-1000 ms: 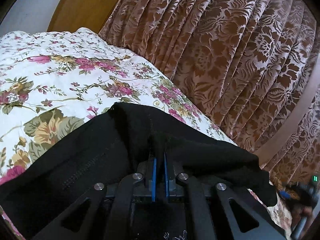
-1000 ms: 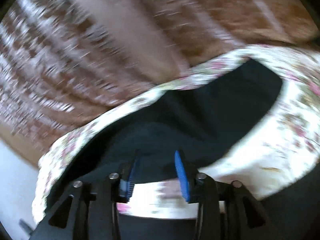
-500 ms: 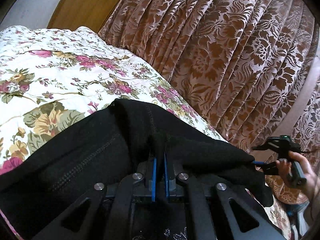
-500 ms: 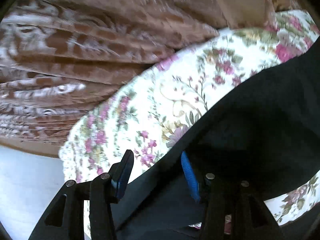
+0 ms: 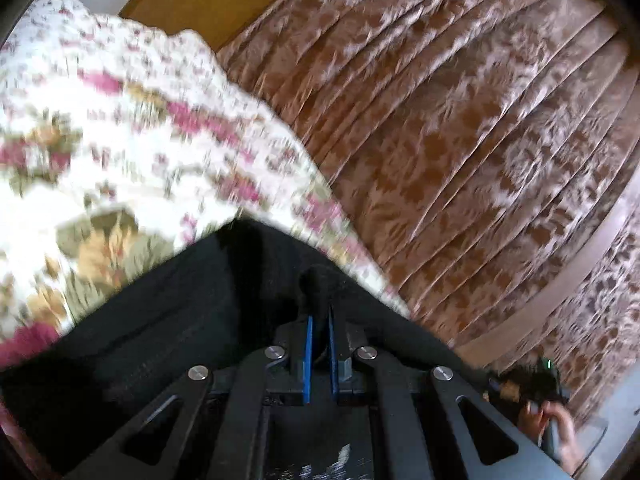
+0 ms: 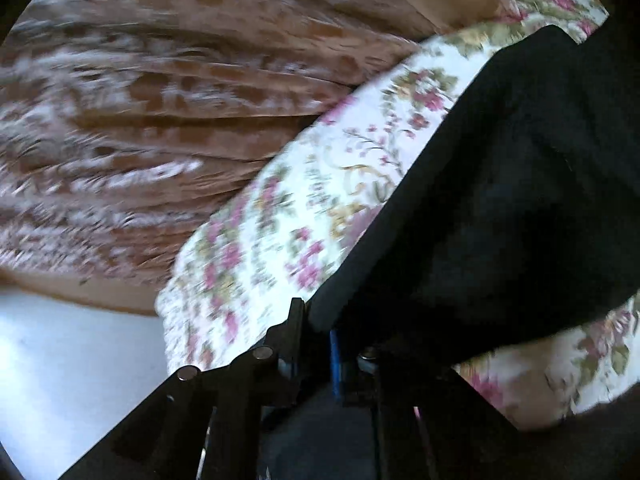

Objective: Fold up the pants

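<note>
Left gripper (image 5: 319, 320): jaws nearly closed, pinching a bunched fold of the black pants (image 5: 168, 312)
Right gripper (image 6: 316, 332): jaws have just been closing and now clamp an edge of the pants (image 6: 500, 200); pads mostly hidden by cloth
Pants: draped from both grippers onto the floral bedspread (image 5: 120, 140), spreading up and to the right in the right wrist view
Key relation: cloth spans between the two grips; in the left wrist view the right hand (image 5: 556, 420) sits low at right, so the held edge runs sideways across the bed
Nearer hand: both already hold cloth; neither needs to reach
Next move, as judged: carry both grips together to lay the fold
Beyond: brown patterned curtain (image 5: 460, 120) behind the bed
</note>
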The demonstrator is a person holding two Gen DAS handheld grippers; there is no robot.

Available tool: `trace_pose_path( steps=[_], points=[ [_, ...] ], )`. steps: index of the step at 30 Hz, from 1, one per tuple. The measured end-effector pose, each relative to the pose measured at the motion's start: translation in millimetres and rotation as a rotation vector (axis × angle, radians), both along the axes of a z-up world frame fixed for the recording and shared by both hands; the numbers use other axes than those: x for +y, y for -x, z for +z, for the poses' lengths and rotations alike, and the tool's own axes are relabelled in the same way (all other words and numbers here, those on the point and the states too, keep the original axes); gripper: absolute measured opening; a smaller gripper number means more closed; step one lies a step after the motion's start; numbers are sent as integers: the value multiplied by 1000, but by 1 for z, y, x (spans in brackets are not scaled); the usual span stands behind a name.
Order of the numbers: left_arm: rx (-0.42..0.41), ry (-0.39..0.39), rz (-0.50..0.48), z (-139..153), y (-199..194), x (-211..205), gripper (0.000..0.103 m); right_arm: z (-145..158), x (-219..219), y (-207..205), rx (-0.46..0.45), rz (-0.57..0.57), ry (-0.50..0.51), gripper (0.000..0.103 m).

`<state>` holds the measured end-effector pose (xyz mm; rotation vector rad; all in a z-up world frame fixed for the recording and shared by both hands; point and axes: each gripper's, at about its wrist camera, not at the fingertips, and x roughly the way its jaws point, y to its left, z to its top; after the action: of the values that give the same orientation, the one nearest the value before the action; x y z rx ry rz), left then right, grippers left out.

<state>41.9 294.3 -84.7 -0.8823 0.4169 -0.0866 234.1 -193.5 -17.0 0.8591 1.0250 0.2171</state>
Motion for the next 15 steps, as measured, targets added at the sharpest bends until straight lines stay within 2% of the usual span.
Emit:
trace_pose_path(
  steps=[5,8,11,12,15],
  points=[
    [-88,25,33,33,17,16,6,39,5,59,-159,112,-7,10],
    [-113,58,48,41,27,31,6,50,15,100,-248,173,13,10],
    [-60,22,44,35,35,34,6,46,29,147,-335,220,74,10],
    [-37,14,40,31,37,34,6,41,36,163,-353,239,125,10],
    [29,40,31,11,48,40,6,15,49,196,-381,255,185,10]
  ],
)
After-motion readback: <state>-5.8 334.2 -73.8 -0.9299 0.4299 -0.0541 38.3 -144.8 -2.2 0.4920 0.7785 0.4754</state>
